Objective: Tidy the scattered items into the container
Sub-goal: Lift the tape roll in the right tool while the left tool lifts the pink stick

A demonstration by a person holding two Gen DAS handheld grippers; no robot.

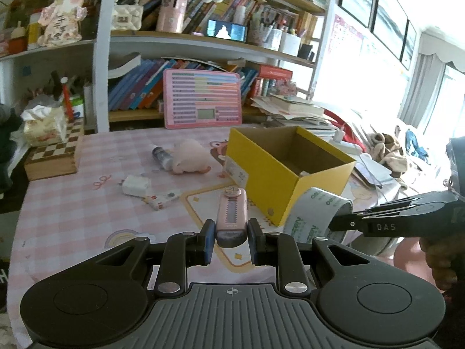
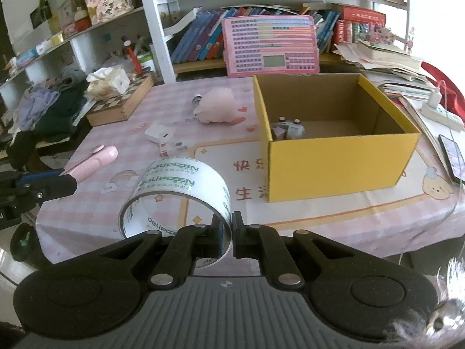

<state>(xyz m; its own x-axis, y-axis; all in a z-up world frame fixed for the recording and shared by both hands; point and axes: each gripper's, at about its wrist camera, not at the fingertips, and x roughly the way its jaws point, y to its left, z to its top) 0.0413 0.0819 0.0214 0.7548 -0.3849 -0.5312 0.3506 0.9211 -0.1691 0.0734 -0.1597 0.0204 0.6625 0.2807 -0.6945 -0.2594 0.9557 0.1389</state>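
My left gripper [image 1: 230, 237] is shut on a pink pen-shaped gadget [image 1: 232, 216], held above the pink checked tablecloth [image 1: 72, 203]; the gadget [image 2: 93, 164] also shows at the left of the right wrist view. My right gripper [image 2: 227, 234] is shut on the wall of a clear tape roll [image 2: 177, 195] printed with green letters; the roll [image 1: 316, 212] hangs just in front of the yellow box [image 1: 276, 171]. The open yellow box [image 2: 334, 160] holds a few small items [image 2: 287, 129] in its near left corner. A pink plush [image 2: 216, 107], a small bottle [image 1: 162, 155], a white charger [image 1: 135, 186] and a small white-red pack [image 1: 159, 200] lie on the cloth.
A wooden chessboard box [image 1: 55, 154] with a tissue pack stands at the table's left. A pink learning tablet [image 1: 202, 99] leans against the bookshelf behind. Papers [image 2: 386, 55], a power strip [image 2: 441, 113] and a phone [image 2: 452, 157] lie right of the box.
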